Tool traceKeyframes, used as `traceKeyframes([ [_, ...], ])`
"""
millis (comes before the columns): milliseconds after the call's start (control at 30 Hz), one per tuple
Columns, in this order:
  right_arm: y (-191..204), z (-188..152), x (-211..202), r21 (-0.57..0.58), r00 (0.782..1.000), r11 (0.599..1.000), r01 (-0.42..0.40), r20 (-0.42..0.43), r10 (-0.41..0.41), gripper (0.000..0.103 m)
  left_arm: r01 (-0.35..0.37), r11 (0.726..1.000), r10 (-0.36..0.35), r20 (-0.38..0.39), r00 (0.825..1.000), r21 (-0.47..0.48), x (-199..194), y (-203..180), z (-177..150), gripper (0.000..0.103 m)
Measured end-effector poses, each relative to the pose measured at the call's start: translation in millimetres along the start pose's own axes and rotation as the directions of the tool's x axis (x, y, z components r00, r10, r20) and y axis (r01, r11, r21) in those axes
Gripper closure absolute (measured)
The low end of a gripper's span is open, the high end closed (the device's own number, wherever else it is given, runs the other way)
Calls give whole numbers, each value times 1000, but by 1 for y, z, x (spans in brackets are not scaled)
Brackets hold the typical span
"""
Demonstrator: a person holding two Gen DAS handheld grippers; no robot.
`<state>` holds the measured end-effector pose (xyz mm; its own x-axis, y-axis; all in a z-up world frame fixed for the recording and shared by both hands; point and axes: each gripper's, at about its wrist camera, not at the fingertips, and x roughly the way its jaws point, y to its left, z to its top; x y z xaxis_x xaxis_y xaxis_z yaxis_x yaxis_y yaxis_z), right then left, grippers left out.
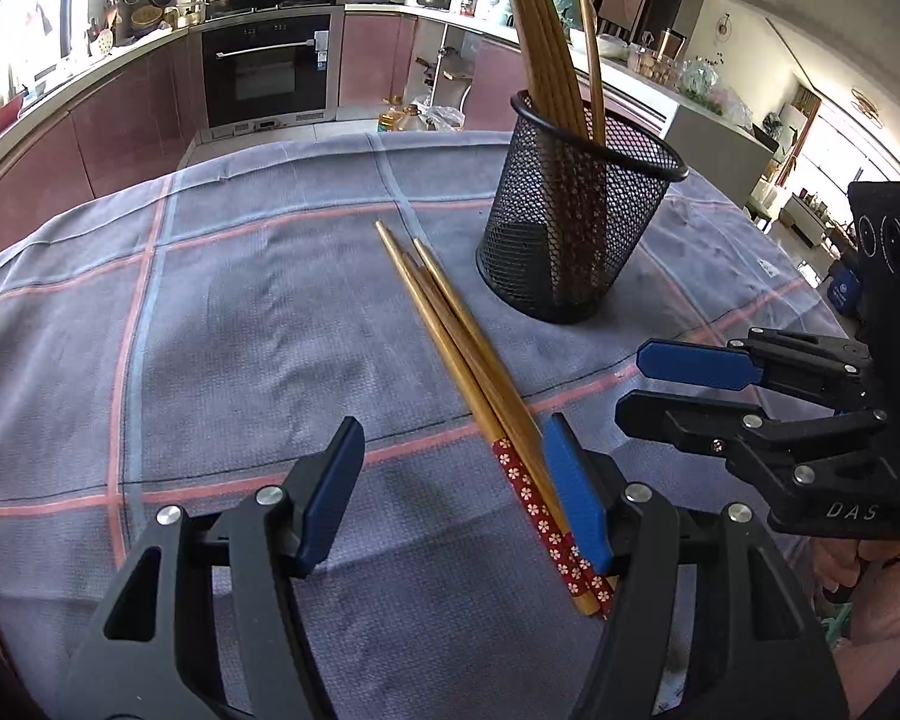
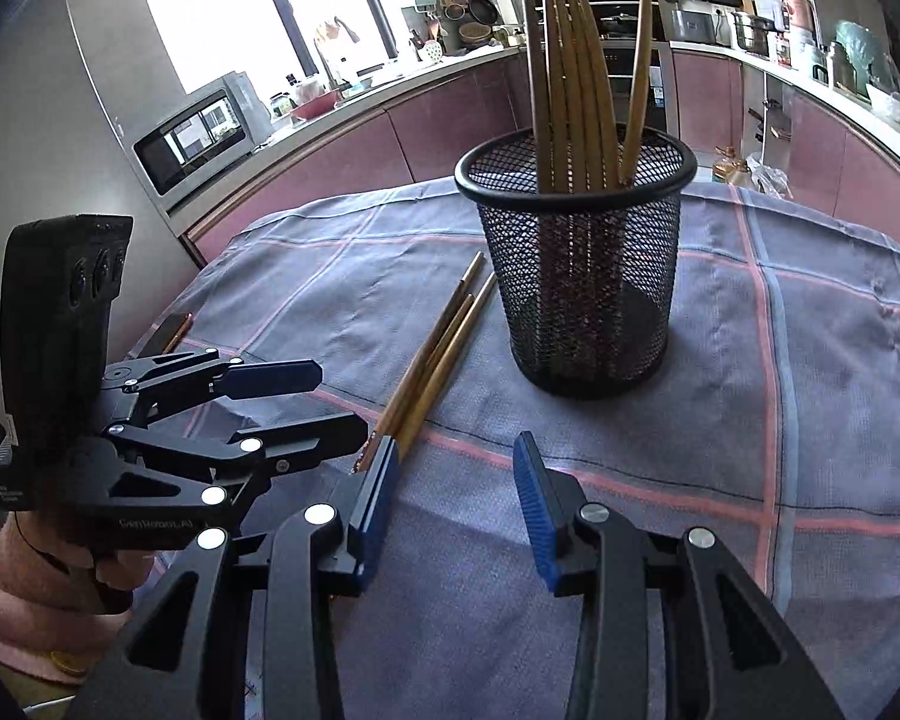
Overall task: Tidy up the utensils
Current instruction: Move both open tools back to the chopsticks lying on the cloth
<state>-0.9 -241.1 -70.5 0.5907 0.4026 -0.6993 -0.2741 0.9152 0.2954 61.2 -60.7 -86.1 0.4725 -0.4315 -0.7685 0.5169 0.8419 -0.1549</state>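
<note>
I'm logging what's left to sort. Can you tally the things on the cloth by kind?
Loose chopsticks lying on the cloth: 3
Chopsticks standing in the holder: 6
Black mesh holder: 1
Total: 10

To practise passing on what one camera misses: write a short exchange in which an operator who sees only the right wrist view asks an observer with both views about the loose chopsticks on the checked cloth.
Operator: In my view the near ends of the three loose golden wooden chopsticks vanish behind my right gripper. What do they look like?
Observer: The ends that show carry a red band with small white flowers.
Operator: Where do they lie relative to the left gripper?
Observer: Between its open jaws, close by the blue pad on the picture's right. I cannot tell whether they touch it.
</note>
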Motion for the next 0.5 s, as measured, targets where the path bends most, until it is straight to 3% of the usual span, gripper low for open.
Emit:
traceKeyframes([
  [233,1,-2,5,2,1000,1000,-2,-14,2,65,-2,1000,1,-13,1000,-5,5,2,0,41],
  [500,14,3,21,-19,999,1000,-9,-42,8,68,-12,1000,11,-19,1000,-26,4,12,-1,49],
])
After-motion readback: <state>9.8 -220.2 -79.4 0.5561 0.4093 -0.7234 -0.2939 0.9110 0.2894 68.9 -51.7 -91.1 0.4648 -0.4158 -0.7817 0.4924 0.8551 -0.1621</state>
